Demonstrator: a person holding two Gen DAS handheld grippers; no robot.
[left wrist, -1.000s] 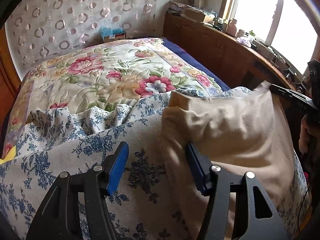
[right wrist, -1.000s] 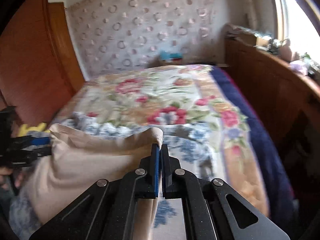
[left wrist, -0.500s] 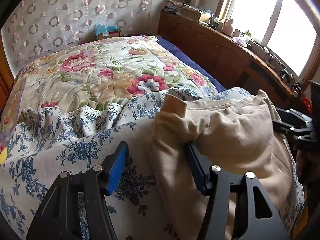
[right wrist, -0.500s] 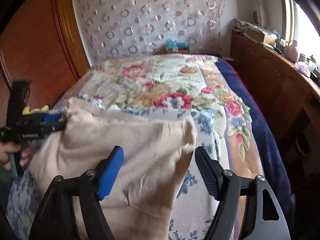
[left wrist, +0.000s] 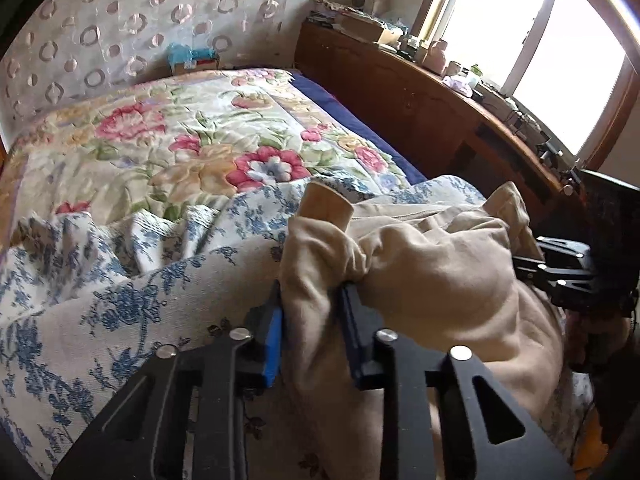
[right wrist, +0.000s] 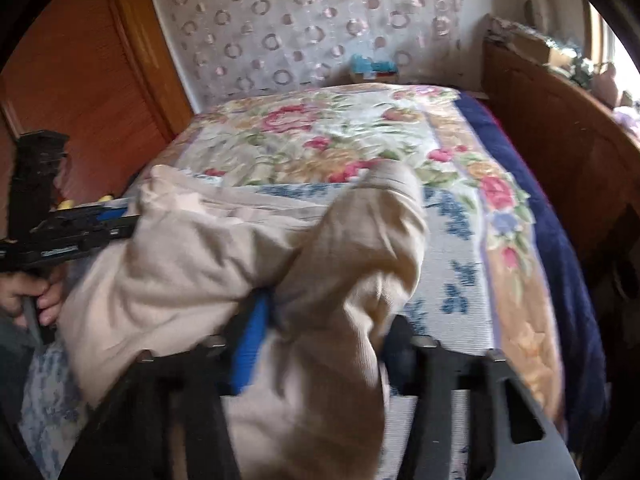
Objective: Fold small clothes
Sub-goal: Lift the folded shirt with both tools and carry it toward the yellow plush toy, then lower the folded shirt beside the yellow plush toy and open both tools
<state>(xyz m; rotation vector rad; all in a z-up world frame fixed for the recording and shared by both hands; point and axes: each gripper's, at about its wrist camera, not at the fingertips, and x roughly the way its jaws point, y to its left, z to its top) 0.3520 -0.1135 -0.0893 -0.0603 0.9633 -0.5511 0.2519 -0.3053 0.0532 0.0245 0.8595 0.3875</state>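
Ahead, the flowered quilt point(left wrist: 192, 136) on the bed lies flat and bare as far as the dotted curtain point(left wrist: 100, 32), giving open room to reach forward. At that far end only a small blue-topped box point(left wrist: 194, 58) stands in the way. A long wooden cabinet point(left wrist: 420, 100) crowded with small items walls off the window side, and a wooden panel point(right wrist: 80, 80) closes the opposite side. Nearer, the bunched beige garment point(left wrist: 432, 280) heaps up between the two sides, and the rumpled blue-patterned cloth point(left wrist: 100, 280) rises in folds.
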